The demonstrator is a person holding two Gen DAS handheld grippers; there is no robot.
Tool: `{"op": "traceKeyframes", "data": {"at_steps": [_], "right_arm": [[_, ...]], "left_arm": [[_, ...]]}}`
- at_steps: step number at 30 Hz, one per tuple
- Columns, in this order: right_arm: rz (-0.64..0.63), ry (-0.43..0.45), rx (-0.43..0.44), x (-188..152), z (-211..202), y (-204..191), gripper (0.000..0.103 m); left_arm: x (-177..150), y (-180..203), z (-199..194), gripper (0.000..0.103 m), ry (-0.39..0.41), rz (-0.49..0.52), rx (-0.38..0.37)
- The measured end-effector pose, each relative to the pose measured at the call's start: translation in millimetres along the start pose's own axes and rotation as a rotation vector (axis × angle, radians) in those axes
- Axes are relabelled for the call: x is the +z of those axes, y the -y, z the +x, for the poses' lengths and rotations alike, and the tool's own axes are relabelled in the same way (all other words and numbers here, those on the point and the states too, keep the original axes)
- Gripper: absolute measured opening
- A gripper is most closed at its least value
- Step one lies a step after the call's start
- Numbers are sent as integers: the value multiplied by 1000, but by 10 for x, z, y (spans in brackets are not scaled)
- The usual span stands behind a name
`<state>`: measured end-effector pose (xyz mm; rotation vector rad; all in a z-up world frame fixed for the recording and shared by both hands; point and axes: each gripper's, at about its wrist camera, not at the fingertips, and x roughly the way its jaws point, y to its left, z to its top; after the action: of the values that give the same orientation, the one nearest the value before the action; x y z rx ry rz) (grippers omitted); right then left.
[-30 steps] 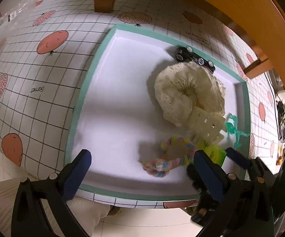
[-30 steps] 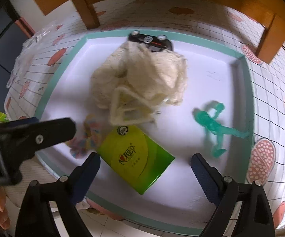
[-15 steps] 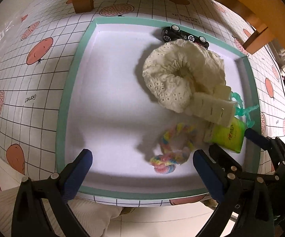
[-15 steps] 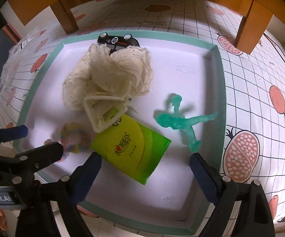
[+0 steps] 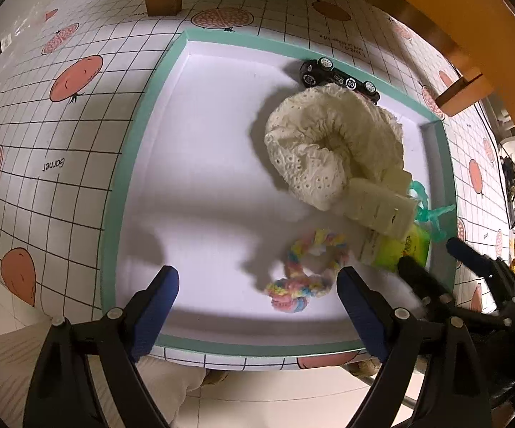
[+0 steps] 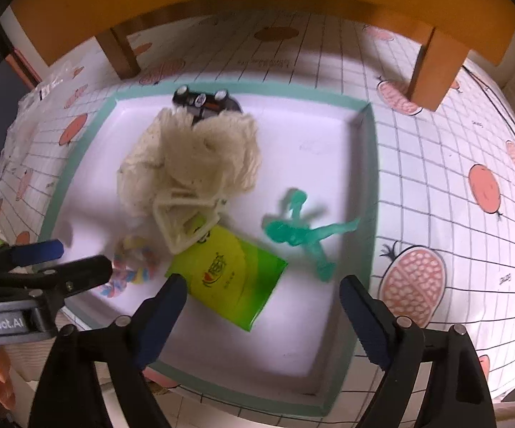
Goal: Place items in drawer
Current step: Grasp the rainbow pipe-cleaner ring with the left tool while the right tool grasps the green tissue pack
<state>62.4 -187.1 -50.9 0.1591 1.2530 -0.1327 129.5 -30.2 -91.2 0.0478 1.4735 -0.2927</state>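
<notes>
My left gripper (image 5: 257, 296), jaws closing on nothing, hangs just left of the rope ring (image 5: 307, 267), nearer than my right gripper (image 6: 262, 306).

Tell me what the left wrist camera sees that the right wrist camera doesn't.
Only the left view shows the drawer's bare left half and the cream lace hat's curled brim from above. Only the right view shows the whole green packet and the whole green figure; in the left view the hat and its strap largely hide both. Both show the black toy car at the far wall, the pastel rope ring, and each other's tool: the right tool and the left tool, both closing on nothing.
</notes>
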Motion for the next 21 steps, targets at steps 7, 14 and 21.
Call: {"op": "traceKeyframes", "data": {"at_steps": [7,14,21], "right_arm": [[87,5,52,49,38,47,80],[139,-19,73,24,169,65,78],[160,-26,117,29,193,57,78]], "left_arm": [[-48,92,2,90,-11,74,29],[-53,173,21,85,-22,93,49],[-96,359,140,83,-39,143,80]]}}
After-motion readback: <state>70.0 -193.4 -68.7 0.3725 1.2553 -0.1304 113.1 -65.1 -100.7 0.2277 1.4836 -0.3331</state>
